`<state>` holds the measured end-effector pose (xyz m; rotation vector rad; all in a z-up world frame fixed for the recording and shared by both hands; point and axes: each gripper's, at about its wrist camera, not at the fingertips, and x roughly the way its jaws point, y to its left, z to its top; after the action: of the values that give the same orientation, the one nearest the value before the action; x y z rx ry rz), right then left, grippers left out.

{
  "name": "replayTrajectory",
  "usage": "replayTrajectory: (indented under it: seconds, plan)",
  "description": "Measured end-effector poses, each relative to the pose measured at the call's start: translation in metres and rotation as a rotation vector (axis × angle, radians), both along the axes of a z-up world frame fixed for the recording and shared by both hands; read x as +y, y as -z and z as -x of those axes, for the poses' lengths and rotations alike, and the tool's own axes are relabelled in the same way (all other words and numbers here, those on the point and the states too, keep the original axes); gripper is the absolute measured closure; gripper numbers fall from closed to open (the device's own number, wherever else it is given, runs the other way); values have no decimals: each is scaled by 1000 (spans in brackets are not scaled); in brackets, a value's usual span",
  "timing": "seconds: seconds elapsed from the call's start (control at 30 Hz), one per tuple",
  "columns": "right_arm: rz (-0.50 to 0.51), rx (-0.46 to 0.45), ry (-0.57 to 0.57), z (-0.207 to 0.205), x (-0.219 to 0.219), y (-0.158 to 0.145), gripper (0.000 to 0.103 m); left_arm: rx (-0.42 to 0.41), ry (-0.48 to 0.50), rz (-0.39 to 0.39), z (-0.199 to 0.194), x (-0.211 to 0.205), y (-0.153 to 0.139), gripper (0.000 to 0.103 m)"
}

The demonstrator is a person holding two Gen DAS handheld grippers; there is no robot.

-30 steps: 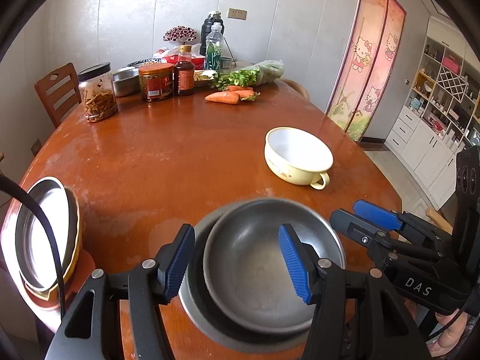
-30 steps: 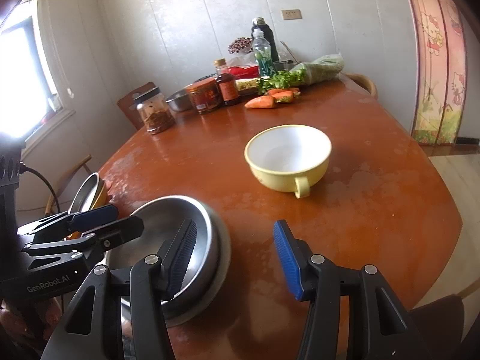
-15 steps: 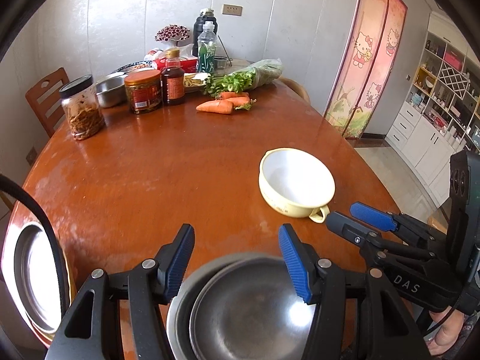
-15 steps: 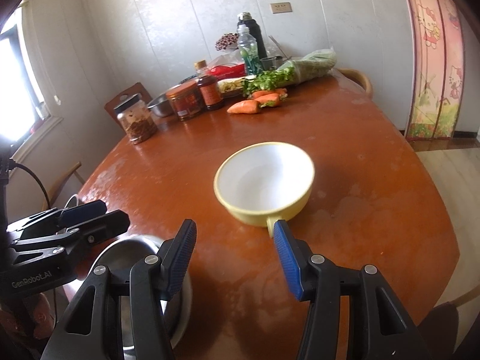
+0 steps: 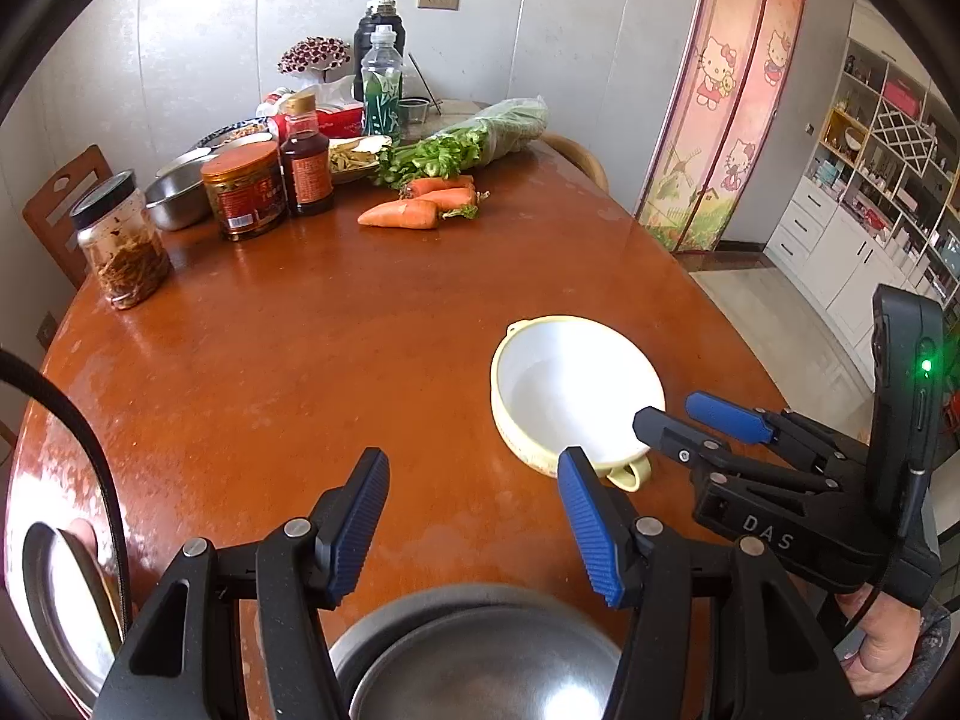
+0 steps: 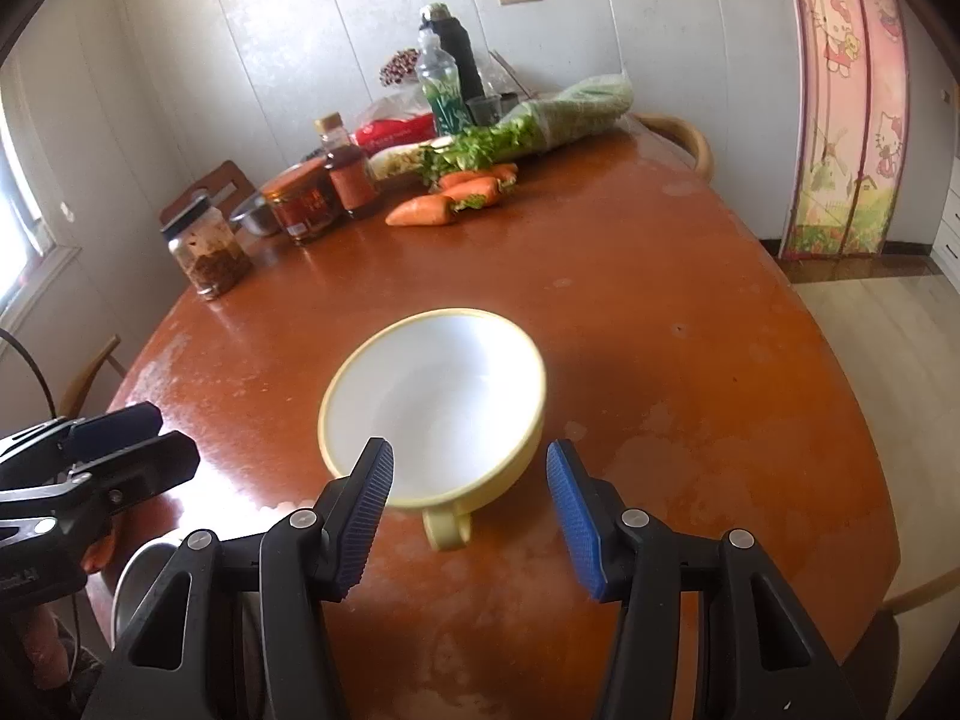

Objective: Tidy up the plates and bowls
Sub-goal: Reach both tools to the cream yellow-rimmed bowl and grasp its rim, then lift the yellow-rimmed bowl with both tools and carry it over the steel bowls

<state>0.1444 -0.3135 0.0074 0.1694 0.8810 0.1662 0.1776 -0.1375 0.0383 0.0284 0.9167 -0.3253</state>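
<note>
A yellow bowl (image 5: 576, 390) with a white inside and a small handle stands on the brown table (image 5: 300, 330). My right gripper (image 6: 471, 504) is open just over the near rim of the yellow bowl (image 6: 432, 402). The handle lies between its blue pads, untouched. From the left wrist view, the right gripper (image 5: 666, 414) has its tips at the bowl's near right rim. My left gripper (image 5: 474, 516) is open and holds nothing, just beyond the stacked steel bowls (image 5: 480, 660) at the table's near edge.
Steel plates (image 5: 60, 600) sit stacked at the table's left edge. At the far end are jars (image 5: 123, 240), a sauce bottle (image 5: 306, 162), carrots (image 5: 420, 204), greens (image 5: 468, 144) and a small steel bowl (image 5: 174, 198). A chair (image 6: 678, 132) stands behind the table.
Both grippers have moved forward across the table, away from the stacked steel bowls and toward the yellow bowl. The bowl's handle now lies between the right gripper's pads. Neither opening changed.
</note>
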Motion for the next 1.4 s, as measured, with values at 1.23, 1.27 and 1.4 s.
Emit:
replayTrajectory:
  seconds: [1.23,1.27,1.4]
  plan:
    - [-28,84,-62,-42,-1,19,51,180,-26,-54,-61,-16,41,45]
    - [-30,85,-66,-41,0,19,51,185,-33,-55,-62,-14,42,45]
    - [-45,93,-94,-38,10,19,51,196,-59,-54,-64,-4,42,45]
